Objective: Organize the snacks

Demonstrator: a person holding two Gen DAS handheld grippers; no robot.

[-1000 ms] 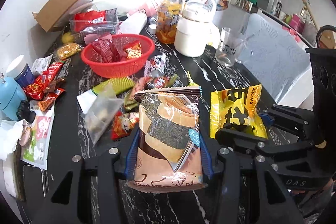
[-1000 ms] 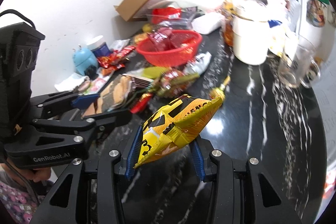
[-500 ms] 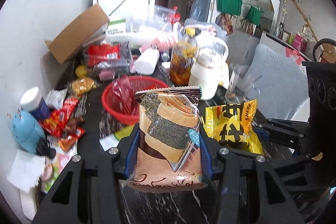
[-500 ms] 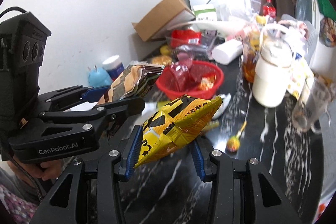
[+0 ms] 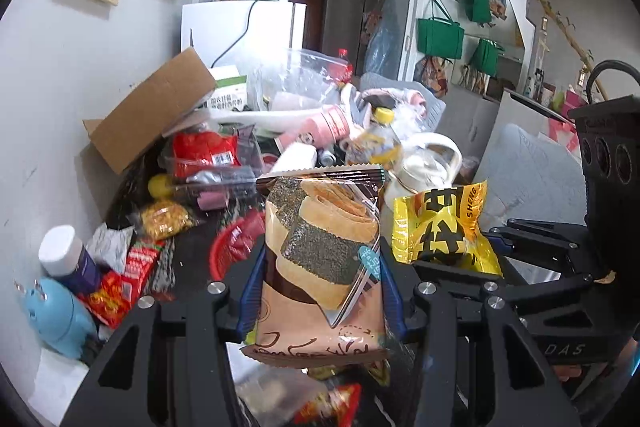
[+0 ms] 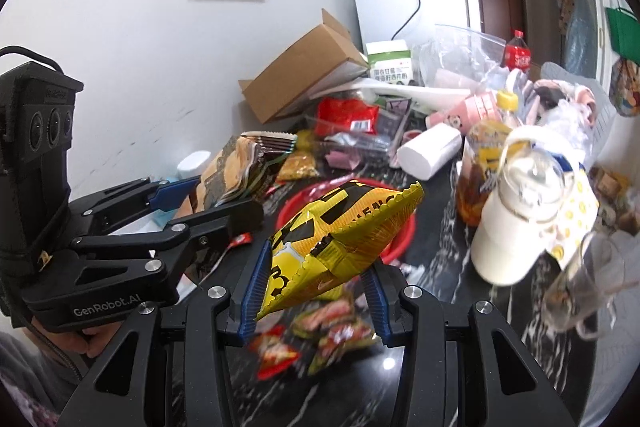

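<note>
My left gripper [image 5: 320, 291] is shut on a brown seaweed-roll snack packet [image 5: 320, 259] and holds it up above the black marble table. My right gripper [image 6: 314, 287] is shut on a yellow snack bag [image 6: 340, 227], also lifted. The yellow bag shows to the right in the left wrist view [image 5: 440, 227]; the brown packet shows to the left in the right wrist view [image 6: 240, 167]. A red basket [image 6: 400, 231] with snacks in it sits just behind both packets, partly hidden; its rim also shows in the left wrist view [image 5: 224, 247].
Loose snack packets [image 6: 320, 335] lie on the table below the grippers. A white jug [image 6: 516, 227], a glass mug [image 6: 580, 287], a jar [image 6: 476, 179], a cardboard box [image 5: 148, 111] and a blue toy [image 5: 56, 315] crowd the table. A wall is at the left.
Both grippers have risen and tilted up with their packets and moved forward toward the red basket. The table now shows lower in both views.
</note>
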